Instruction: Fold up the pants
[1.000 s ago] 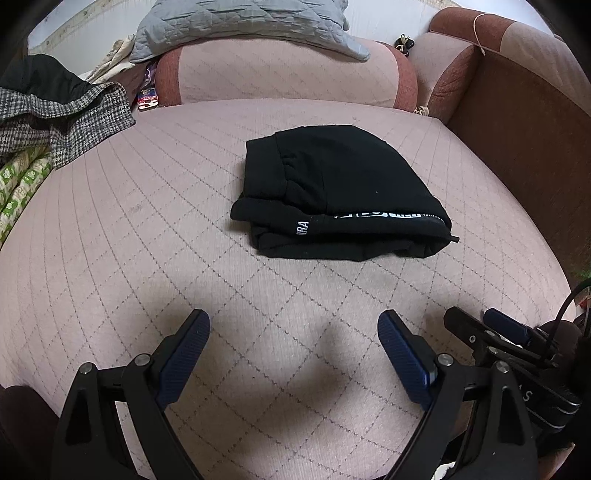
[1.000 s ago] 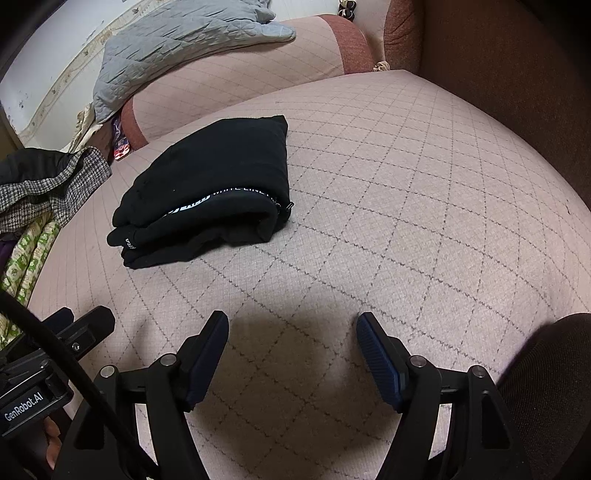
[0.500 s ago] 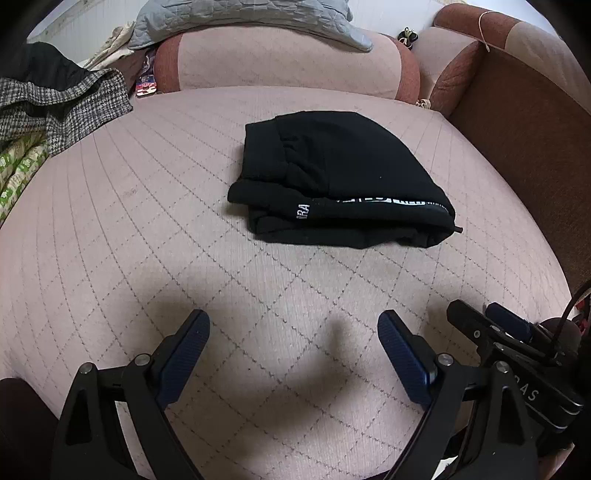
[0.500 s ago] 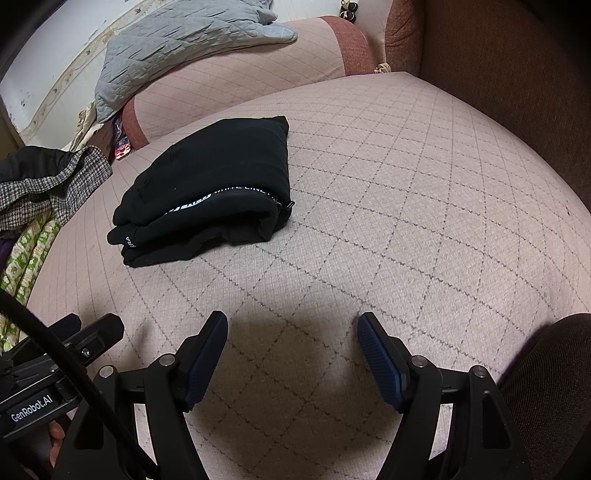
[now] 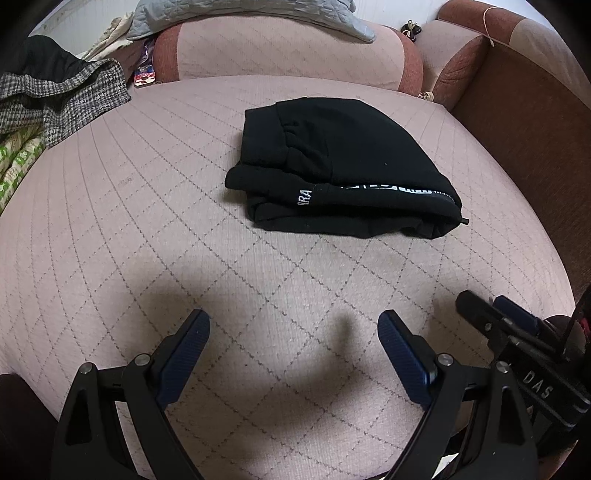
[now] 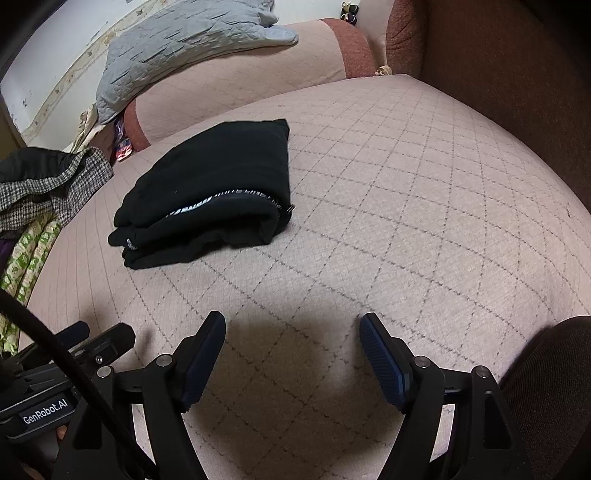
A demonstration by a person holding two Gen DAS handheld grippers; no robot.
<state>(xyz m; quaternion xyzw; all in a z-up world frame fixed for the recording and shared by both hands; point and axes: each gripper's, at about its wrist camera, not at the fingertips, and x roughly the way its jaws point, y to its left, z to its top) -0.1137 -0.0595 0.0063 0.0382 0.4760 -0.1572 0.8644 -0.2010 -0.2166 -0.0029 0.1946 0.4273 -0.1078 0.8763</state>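
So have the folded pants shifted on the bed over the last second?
No. The pants keep the same place against the quilted cover; only the cameras drifted slightly.

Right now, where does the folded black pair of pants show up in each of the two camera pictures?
Left wrist view: the folded black pair of pants lies at upper centre, slightly right, on the pink quilted cushion.
Right wrist view: the same pants lie left of centre, in the upper half.
Shared landmark: the grey quilted blanket draped over the backrest behind the pants.
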